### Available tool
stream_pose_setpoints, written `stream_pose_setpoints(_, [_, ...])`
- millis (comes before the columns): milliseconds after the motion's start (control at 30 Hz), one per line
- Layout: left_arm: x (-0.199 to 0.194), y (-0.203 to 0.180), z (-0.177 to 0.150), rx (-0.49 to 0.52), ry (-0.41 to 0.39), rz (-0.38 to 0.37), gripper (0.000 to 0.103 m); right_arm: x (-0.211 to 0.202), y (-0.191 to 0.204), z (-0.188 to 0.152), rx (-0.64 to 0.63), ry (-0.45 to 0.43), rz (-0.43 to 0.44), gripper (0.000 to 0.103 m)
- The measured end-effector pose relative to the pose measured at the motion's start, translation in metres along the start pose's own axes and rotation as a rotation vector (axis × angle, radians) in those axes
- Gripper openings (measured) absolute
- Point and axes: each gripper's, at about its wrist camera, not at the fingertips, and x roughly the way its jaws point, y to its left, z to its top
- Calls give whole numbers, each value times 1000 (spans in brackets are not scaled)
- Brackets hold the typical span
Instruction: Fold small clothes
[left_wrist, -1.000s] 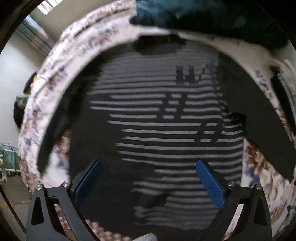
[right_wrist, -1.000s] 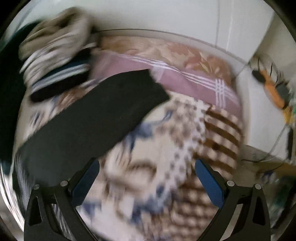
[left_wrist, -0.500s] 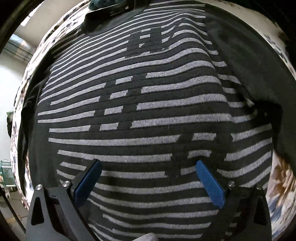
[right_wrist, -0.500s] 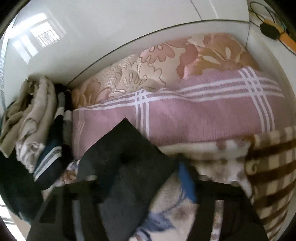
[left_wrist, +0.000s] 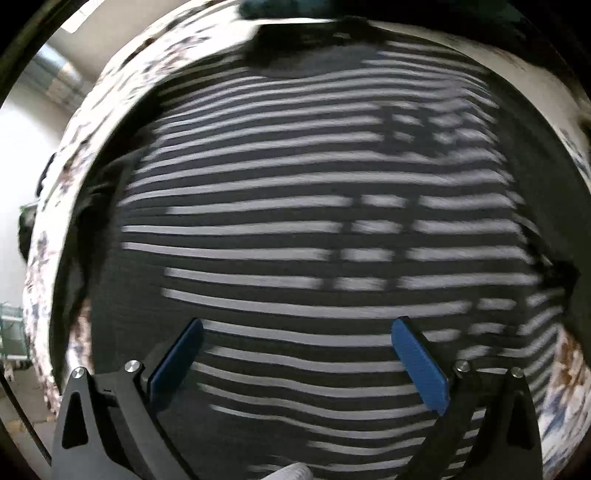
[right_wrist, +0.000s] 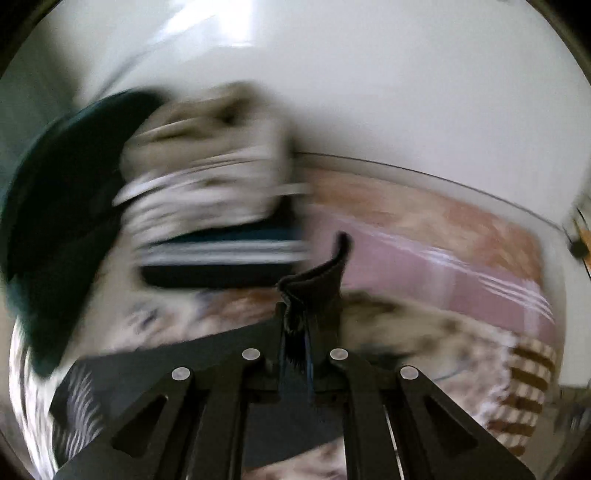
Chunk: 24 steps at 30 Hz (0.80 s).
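Bed (left_wrist: 110, 96): a flowered cover in white, brown and blue shows around the edges of the left wrist view, far beyond the left tongs and to both sides of them; in the right wrist view the same cover lies under and past the right tongs.
Shirt (left_wrist: 295, 229): dark with pale grey stripes, spread flat on the bed. It fills nearly all the left wrist view, lying below and ahead of the left tongs, with its collar at the far end from them.
Sleeve (right_wrist: 317, 291): plain dark cloth, part of the shirt. It runs from the lower left of the right wrist view up into the right tongs, and its cuff end sticks up just past their tips.
Pile of clothes (right_wrist: 207, 206): beige, striped and dark pieces stacked beyond the right tongs and to their left; heavily blurred, so single pieces cannot be told apart.
Blanket (right_wrist: 443, 273): pink with white lines, beyond the right tongs and to their right, against the wall.
Left tongs (left_wrist: 295, 350): held wide apart over the lower part of the shirt, blue pads (left_wrist: 177, 358) on either side with nothing between them; whether the tips touch the cloth cannot be told.
Right tongs (right_wrist: 297, 332): pressed together, pinching the sleeve near its end, with the cloth bunched between the pads.
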Motion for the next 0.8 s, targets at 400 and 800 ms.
stream_pose_setpoints(400, [40,225,22,-271,6,150,103,-17,361,-210,-462,254,366,8])
stream_pose_setpoints(800, [71,394,-48,-516,72,191,103,-28,554,-484,-808,412,450,7])
